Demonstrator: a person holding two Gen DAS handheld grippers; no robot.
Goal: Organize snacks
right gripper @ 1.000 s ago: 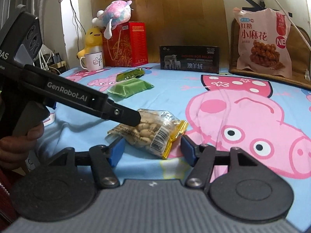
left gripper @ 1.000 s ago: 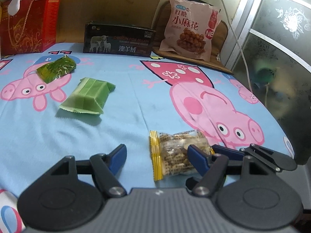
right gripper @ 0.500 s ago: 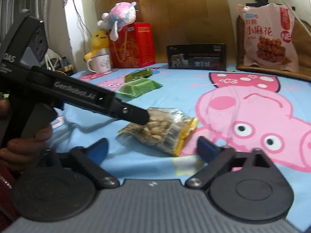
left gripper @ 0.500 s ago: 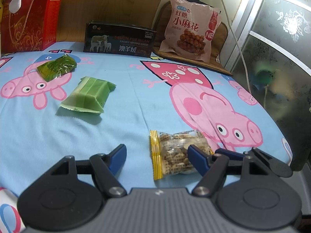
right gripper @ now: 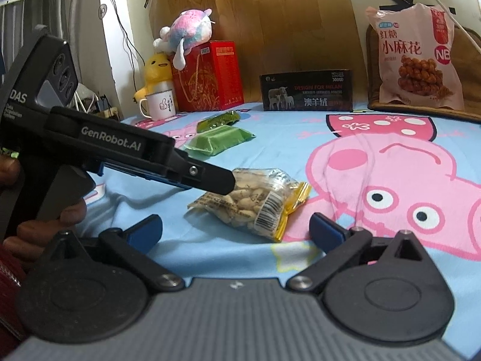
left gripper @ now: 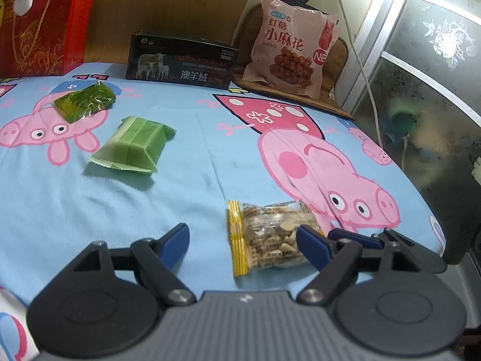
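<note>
1. The clear peanut packet (right gripper: 251,203) lies on the cartoon-print bed sheet (left gripper: 195,156) between both tools, gripped by neither; judging by that, the pick-up step is in hand.
2. The left hand-held gripper (left gripper: 243,242) has just been opening, with the packet's end beside one pad. The right hand-held gripper (right gripper: 236,231) stands wide open and empty.
3. Next move: probably close on the packet.
4. Count: one peanut packet, two green packets (left gripper: 132,144), one large pink bag (left gripper: 293,55).

Glossy clear plastic is wrapping the peanut packet (left gripper: 270,234) lying ahead of the fingers. Matt printed cloth (left gripper: 195,156) is covering the surface beneath.
</note>
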